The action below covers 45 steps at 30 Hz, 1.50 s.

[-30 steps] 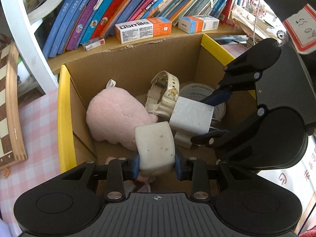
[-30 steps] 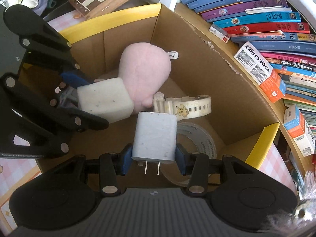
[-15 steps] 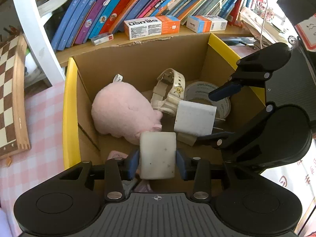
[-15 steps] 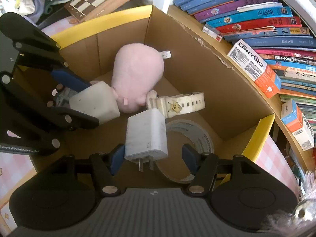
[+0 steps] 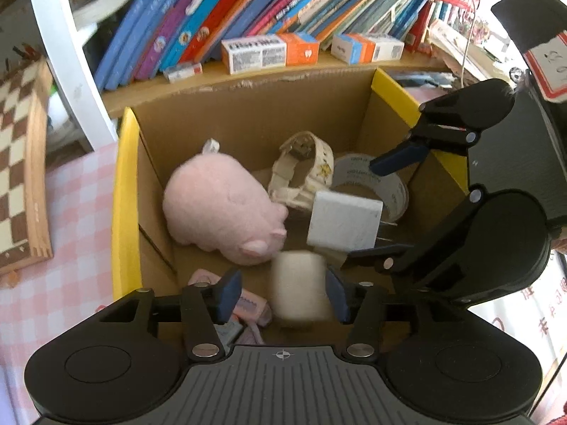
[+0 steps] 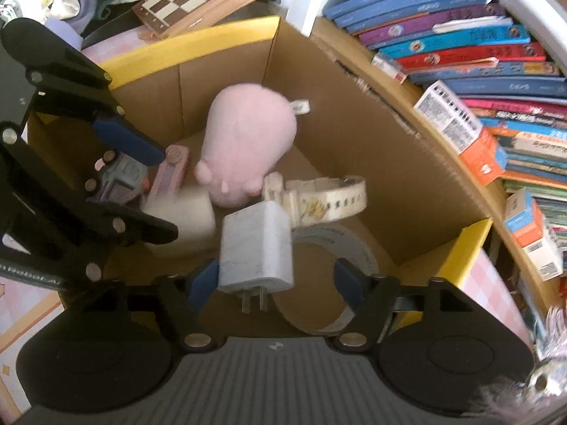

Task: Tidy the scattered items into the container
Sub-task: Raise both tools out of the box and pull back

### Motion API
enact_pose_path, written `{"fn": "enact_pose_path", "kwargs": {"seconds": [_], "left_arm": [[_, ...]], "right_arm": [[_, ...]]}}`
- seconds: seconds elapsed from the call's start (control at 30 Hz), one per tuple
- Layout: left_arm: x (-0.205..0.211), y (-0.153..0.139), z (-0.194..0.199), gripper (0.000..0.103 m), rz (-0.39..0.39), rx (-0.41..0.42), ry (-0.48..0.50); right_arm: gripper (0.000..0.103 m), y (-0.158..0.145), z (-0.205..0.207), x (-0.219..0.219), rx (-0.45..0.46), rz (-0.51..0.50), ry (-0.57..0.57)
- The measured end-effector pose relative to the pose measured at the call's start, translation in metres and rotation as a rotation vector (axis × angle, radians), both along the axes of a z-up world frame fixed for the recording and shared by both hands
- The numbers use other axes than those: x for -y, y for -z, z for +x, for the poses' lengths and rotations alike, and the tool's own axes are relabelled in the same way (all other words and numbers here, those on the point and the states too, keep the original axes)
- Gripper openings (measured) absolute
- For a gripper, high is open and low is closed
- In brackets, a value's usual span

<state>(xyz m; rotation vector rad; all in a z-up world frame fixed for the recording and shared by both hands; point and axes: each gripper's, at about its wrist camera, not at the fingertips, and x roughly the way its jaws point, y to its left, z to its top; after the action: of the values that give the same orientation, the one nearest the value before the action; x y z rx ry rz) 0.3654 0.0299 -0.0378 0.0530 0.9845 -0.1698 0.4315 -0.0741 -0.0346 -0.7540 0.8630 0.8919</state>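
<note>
Hovering over the box (image 5: 122,205), both tools. Left gripper (image 5: 281,292) spread wide, clamping nothing; block (image 5: 297,290) sits blurred between the pads, touching neither as far as visible, so probably loose and inside the box walls. Looks light and a bit spongy, with speckled matte faces. Would take a pinch on the two flat sides with light squeeze; low slip risk, no breakage risk.

Right gripper (image 6: 276,283) also wide open, holding nothing. Charger (image 6: 257,251) near its left pad, maybe grazing it at one corner, far pad well apart. Hard smooth plastic shell, prongs pointing back at the tool. Judged light but slippery: best taken across the broad flat faces, clear of the prongs, square-on so it can't twist out.

Down on the box floor near the left tool: small pink item (image 5: 248,304), partly hidden, can't tell what. Further in:
- plush (image 5: 219,209): soft, squashy, grab anywhere on the body
- watch (image 5: 304,166): stiff strap loop, leaning on the plush; pinch the strap, not the case
- tape (image 5: 393,191): rigid ring lying flat under the charger; pinch through the ring wall

All of these inside the box. No view of any items outside it, so can't judge what's left to tidy.

Beyond the box: books (image 5: 248,7) on a shelf, chessboard (image 5: 17,163) off to the left.
</note>
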Motion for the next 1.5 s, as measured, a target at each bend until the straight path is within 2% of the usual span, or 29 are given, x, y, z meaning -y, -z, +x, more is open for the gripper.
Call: {"fn": "enact_pose_path", "kwargs": {"seconds": [0.07,0.17,0.2,0.37,0.6,0.9,1.2,1.37,1.5], "left_arm": [[0.001,-0.004,-0.003,0.061,0.002,0.019,0.002],[0.003,-0.015,-0.011,0.091,0.046,0.076,-0.003],[0.004,-0.019,-0.015,0.093,0.066,0.104,-0.001],[0.009,-0.036,-0.027,0.093,0.116,0.179,0.008],[0.014,-0.067,-0.049,0.094,0.144,0.305,-0.023],[0.01,-0.1,-0.093,0.101,0.144,0.457,-0.09],[0.008,-0.094,-0.164,0.101,0.104,0.483,-0.167],[0.01,-0.085,-0.208,0.101,0.062,0.483,-0.213],[0.016,-0.069,-0.236,0.101,0.046,0.448,-0.211]], "right_arm": [[0.077,-0.004,-0.001,0.004,0.015,0.01,0.001],[0.079,-0.014,-0.003,0.013,0.039,0.044,0.017],[0.081,-0.018,-0.004,0.017,0.046,0.059,0.026],[0.082,-0.042,-0.008,0.035,0.053,0.162,0.085],[0.083,-0.074,-0.025,0.048,0.119,0.262,0.114],[0.084,-0.104,-0.056,0.084,0.259,0.364,0.302],[0.092,-0.106,-0.132,0.119,0.306,0.445,0.452],[0.094,-0.091,-0.183,0.125,0.322,0.444,0.494],[0.097,-0.074,-0.223,0.126,0.324,0.428,0.511]]}}
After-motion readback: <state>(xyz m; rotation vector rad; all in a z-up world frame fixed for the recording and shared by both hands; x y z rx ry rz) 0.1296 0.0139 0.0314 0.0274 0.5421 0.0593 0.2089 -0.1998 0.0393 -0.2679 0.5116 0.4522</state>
